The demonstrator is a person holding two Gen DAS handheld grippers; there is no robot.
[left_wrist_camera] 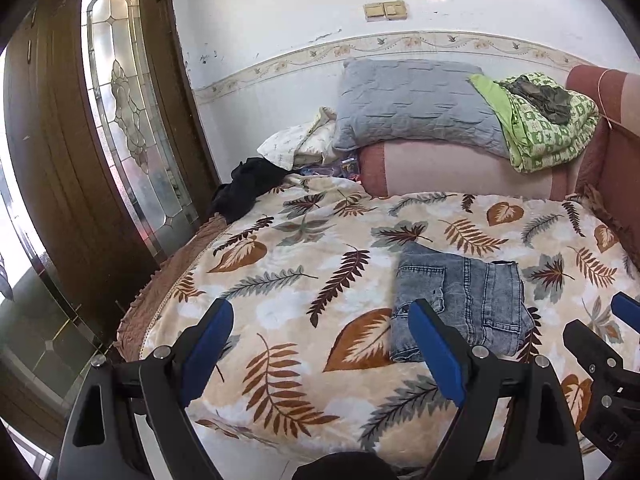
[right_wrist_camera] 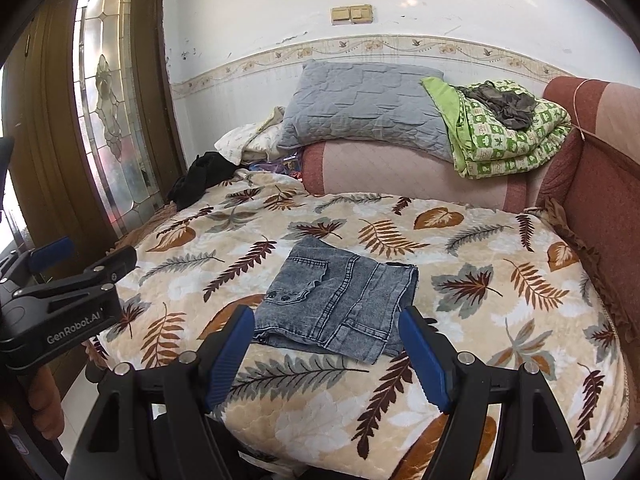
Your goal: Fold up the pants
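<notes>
While jeans [right_wrist_camera: 340, 304] lie folded, left claw [right_wrist_camera: 82, 254] reads "GenRobot.AI".

The black left gripper with blue finger pads [left_wrist_camera: 320, 344] gapes wide at lower frame; the matching right gripper [right_wrist_camera: 326, 346] likewise, both empty.

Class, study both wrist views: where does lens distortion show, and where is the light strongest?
Left wrist view: the door bows into a curve and black corners frame the round image; daylight glares through its glass panel. Right wrist view: the wall border arches, the white wall washes out, yet the folded jeans stay sharp.
</notes>
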